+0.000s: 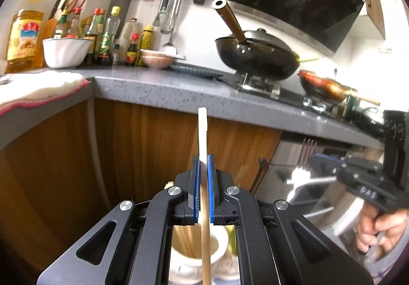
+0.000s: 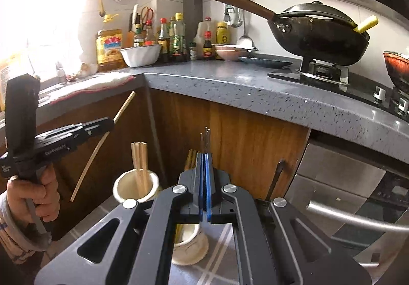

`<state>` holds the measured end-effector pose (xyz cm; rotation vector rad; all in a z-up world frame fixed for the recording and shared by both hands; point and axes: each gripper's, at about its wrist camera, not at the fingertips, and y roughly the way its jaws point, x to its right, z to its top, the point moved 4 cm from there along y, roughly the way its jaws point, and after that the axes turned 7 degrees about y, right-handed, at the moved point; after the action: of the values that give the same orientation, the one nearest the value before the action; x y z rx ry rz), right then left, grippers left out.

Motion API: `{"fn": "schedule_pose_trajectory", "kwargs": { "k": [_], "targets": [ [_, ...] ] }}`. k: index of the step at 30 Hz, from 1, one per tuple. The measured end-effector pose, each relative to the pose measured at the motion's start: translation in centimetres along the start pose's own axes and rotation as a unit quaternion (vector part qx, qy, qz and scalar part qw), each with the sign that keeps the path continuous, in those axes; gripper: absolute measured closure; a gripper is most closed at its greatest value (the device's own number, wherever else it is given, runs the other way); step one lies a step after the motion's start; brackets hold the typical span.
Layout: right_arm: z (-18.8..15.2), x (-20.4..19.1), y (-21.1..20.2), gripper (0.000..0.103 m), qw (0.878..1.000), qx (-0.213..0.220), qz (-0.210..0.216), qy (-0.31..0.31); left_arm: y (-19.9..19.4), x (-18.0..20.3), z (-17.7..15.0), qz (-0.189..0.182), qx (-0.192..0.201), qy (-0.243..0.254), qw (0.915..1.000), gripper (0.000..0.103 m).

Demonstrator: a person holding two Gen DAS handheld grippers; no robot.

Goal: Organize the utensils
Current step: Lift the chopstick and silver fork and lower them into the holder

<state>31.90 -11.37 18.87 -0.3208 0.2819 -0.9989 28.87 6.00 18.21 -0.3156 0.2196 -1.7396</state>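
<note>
left gripper (image 1: 203, 177): its blue-padded fingers (image 1: 211, 182) are nearly together and clamp a single pale chopstick (image 1: 202, 131) at mid-length. the chopstick stands close to upright; its squared tip rises well above the fingertips and its lower part runs down behind them, over the mouth of a cream ceramic holder (image 1: 219, 254). more chopsticks stand inside that holder, below and behind the fingers.

right gripper (image 2: 205, 164): fingers pressed together on a metal fork (image 2: 206, 139), gripped just below its tines, which stick up above the fingertips. in the left wrist view the same fork (image 1: 308, 149) shows to the right of the left fingers, tines up, at the tip of the right gripper (image 1: 329, 170).

below the right fingers sits a cream ceramic jar (image 2: 190, 251), partly hidden by the gripper body; light sticks show at its left rim. to the left of the right fingers stands a second cream holder (image 2: 120, 190) with a bundle of chopsticks (image 2: 140, 167) upright in it. both vessels rest on a steel surface (image 2: 219, 267).

far left of the right fingers, a hand (image 2: 30, 195) grips the handle of the left gripper (image 2: 112, 122), from which the pale chopstick (image 2: 88, 162) slants both ways. in the left wrist view a hand (image 1: 381, 228) grips the right gripper's handle at lower right.

beyond both pairs of fingers: brown wooden cabinet fronts (image 2: 245, 136) under a grey speckled counter (image 1: 163, 85), which carries bottles, a white bowl (image 1: 67, 51) and a black wok (image 1: 255, 54) on the hob.
</note>
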Motion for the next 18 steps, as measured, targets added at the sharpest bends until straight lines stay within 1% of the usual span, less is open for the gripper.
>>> {"fn": "schedule_pose_trajectory", "kwargs": {
  "k": [3,7,8,13,15,18],
  "targets": [
    [0.0,0.2,1.2,0.102,1.000,-0.004,-0.009,-0.011,1.5,0.1,0.5,-0.017,0.019,0.000,0.9997,0.097],
    [-1.3,-0.2,2.4,0.102,0.999,-0.016,-0.017,-0.034,3.3,0.2,-0.1,-0.018,0.039,0.001,0.9991,0.097],
    [-1.7,-0.3,2.7,0.102,0.999,-0.019,-0.021,-0.042,3.8,0.1,-0.5,-0.009,0.043,0.002,0.9990,0.097],
    [-4.0,-0.9,3.9,0.102,0.996,-0.032,-0.033,-0.073,4.8,-0.8,-2.3,-0.002,0.082,-0.006,0.9966,0.097],
    [-4.8,-1.2,4.4,0.102,0.996,-0.039,-0.032,-0.078,4.8,-1.3,-2.7,0.001,0.094,-0.014,0.9955,0.097],
    [-5.4,-1.6,4.8,0.102,0.995,-0.045,-0.026,-0.083,4.5,-1.5,-3.3,0.007,0.105,-0.013,0.9944,0.097]
  ]
}}
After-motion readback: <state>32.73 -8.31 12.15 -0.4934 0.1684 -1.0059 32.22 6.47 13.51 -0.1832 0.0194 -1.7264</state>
